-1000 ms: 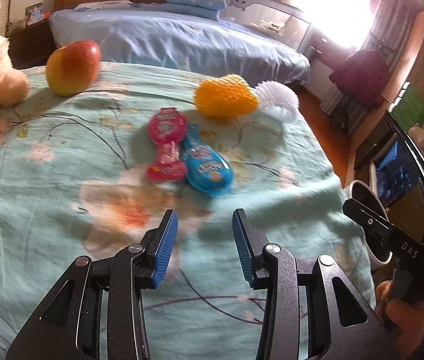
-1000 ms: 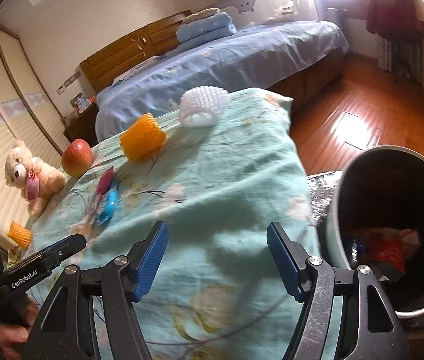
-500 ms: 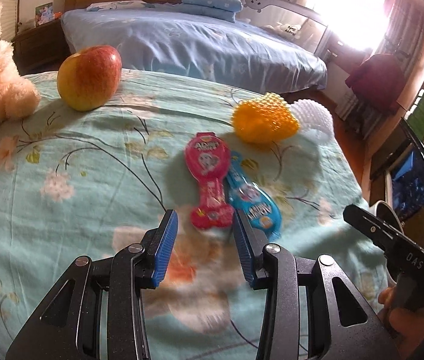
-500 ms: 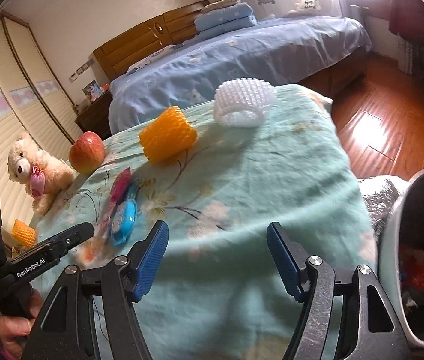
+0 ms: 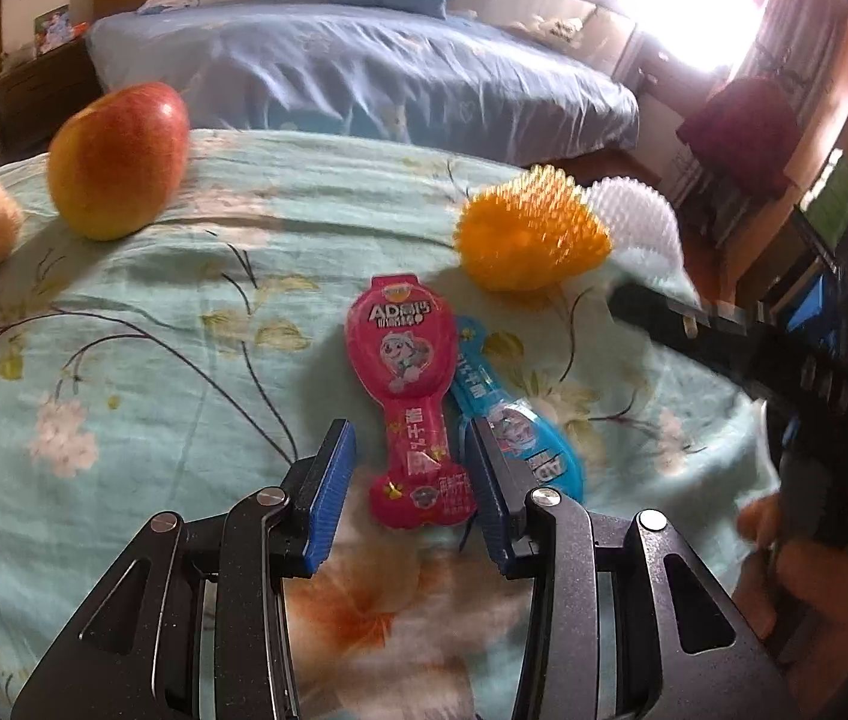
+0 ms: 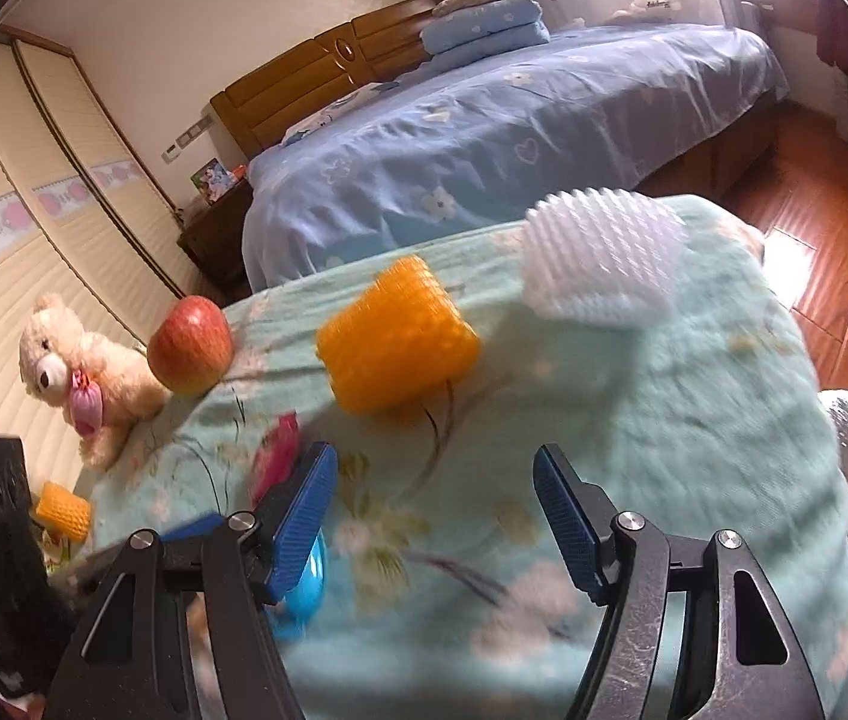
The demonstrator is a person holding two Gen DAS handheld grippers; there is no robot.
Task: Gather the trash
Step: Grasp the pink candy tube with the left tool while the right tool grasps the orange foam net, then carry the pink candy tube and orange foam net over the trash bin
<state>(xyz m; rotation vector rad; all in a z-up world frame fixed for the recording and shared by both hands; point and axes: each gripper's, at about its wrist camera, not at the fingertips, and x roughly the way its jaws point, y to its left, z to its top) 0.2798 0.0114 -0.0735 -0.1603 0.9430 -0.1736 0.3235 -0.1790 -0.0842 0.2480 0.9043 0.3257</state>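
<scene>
The pink wrapper (image 5: 409, 408) lies flat on the floral sheet (image 5: 142, 372), its near end between the left gripper (image 5: 409, 480)'s parted blue pads, untouched. The blue wrapper (image 5: 520, 426) beside it is half hidden behind 1 finger. The right gripper (image 6: 435, 516) (blurred view) hangs wide and empty above the sheet.

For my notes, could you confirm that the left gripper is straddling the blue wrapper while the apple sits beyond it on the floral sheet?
Not quite: the left wrist view shows the left gripper straddling the pink wrapper; the blue wrapper lies beside it. The apple part is right.
</scene>
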